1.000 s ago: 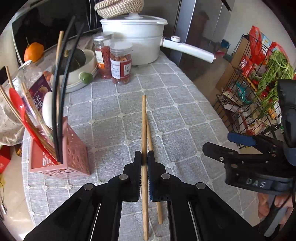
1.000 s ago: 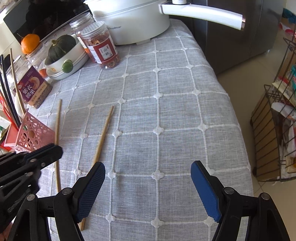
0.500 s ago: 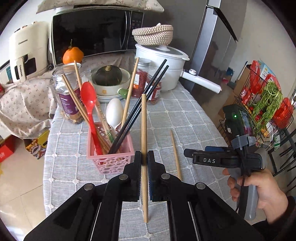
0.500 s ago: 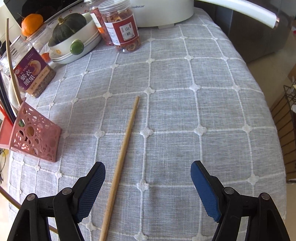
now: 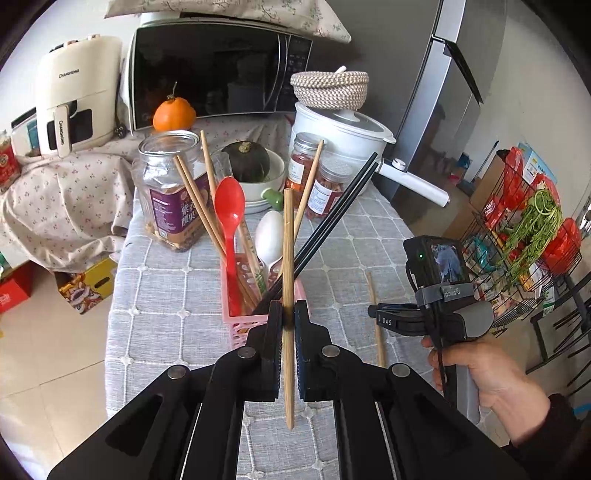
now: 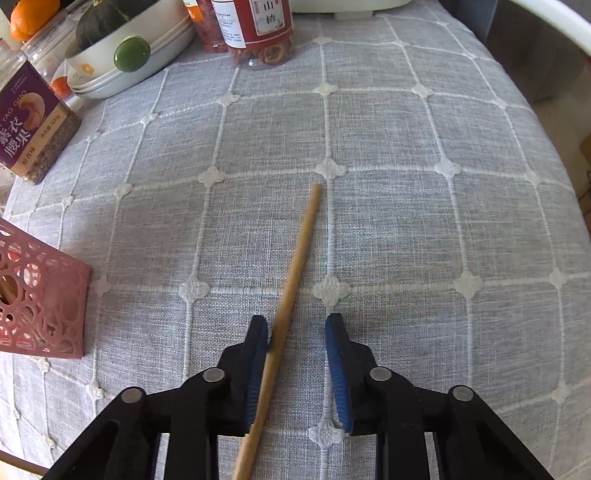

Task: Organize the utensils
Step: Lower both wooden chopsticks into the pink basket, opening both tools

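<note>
My left gripper is shut on a wooden chopstick, held upright in the air just in front of the pink utensil basket. That basket holds a red spoon, a white spoon, black chopsticks and several wooden ones. A second wooden chopstick lies on the grey checked cloth. My right gripper straddles its near part, jaws closing: the left pad touches the stick, the right pad stands apart. From the left wrist, the right gripper appears low over that chopstick, held by a hand.
A nut jar, a bowl with a squash and two snack jars stand behind. A white pot and a microwave are at the back. The table's edge drops off on the right, near a wire rack.
The left gripper lifted its chopstick off the cloth and carried it to the pink basket. The right gripper sank over the lying chopstick and its jaws narrowed around it.
</note>
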`<state>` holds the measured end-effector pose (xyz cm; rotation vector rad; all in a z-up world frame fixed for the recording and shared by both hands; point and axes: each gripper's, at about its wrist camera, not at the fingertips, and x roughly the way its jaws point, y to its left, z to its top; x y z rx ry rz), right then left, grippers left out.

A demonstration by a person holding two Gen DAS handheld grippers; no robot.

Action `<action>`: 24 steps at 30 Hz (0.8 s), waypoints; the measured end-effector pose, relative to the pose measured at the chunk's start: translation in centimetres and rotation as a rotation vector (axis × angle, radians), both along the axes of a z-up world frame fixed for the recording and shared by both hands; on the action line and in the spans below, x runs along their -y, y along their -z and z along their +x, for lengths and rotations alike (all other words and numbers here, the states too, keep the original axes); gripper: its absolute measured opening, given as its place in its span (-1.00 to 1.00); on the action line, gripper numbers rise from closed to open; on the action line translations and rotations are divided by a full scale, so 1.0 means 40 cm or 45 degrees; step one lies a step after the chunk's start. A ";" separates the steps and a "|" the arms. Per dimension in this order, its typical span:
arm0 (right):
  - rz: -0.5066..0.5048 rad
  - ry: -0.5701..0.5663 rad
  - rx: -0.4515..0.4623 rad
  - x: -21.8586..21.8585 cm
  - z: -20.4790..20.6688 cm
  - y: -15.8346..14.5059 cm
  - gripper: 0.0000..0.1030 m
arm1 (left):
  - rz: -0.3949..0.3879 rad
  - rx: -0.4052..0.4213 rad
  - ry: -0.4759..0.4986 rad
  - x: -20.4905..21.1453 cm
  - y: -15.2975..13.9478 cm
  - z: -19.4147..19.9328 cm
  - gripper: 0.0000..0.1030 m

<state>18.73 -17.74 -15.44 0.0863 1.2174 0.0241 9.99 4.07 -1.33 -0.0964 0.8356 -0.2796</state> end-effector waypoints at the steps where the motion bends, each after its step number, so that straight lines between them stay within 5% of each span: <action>1: 0.015 -0.003 -0.002 0.001 -0.001 0.001 -0.84 | -0.005 0.005 -0.004 -0.004 -0.004 -0.001 -0.88; 6: 0.112 0.025 0.014 0.019 -0.020 -0.019 -0.88 | -0.008 0.086 -0.028 -0.024 -0.043 -0.022 -0.88; 12: 0.234 0.001 0.180 0.037 -0.084 -0.138 -0.88 | -0.070 0.224 -0.070 -0.053 -0.113 -0.062 -0.88; 20: 0.318 -0.046 0.441 0.036 -0.162 -0.280 -0.88 | -0.226 0.576 -0.199 -0.101 -0.187 -0.109 -0.88; 24: 0.315 -0.062 0.548 0.018 -0.179 -0.321 -0.88 | -0.202 0.678 -0.224 -0.088 -0.184 -0.096 -0.88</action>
